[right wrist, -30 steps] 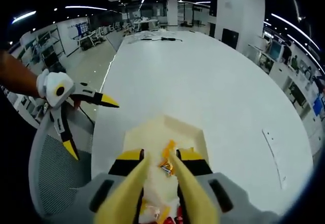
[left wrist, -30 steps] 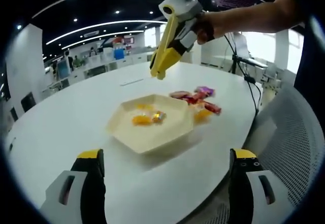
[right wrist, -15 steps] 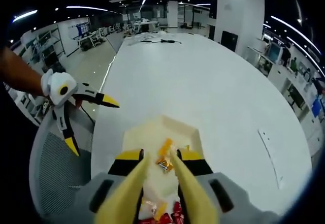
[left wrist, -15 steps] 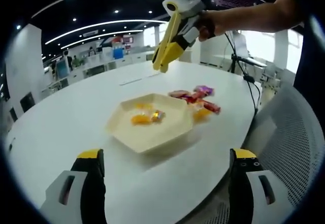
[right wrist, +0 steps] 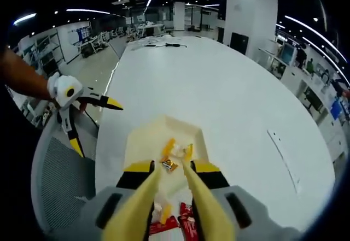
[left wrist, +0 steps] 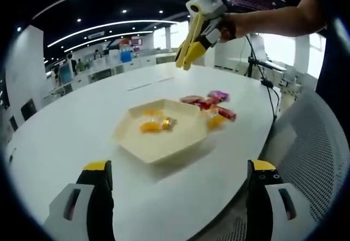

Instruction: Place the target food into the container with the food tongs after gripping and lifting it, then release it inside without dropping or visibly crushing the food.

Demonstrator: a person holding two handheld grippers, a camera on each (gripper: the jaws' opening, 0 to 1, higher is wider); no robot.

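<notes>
the right gripper (left wrist: pixel 185 62) with long yellow tong jaws has risen higher above the cream hexagonal tray (left wrist: pixel 143 147), its jaws nearly together and empty. wrapped candies (left wrist: pixel 155 124) lie inside the tray, so release looks done. the left gripper (left wrist: pixel 178 200) stays spread wide.

Snack packets (right wrist: pixel 174 223) partly behind right tool (right wrist: pixel 172 189).
</notes>
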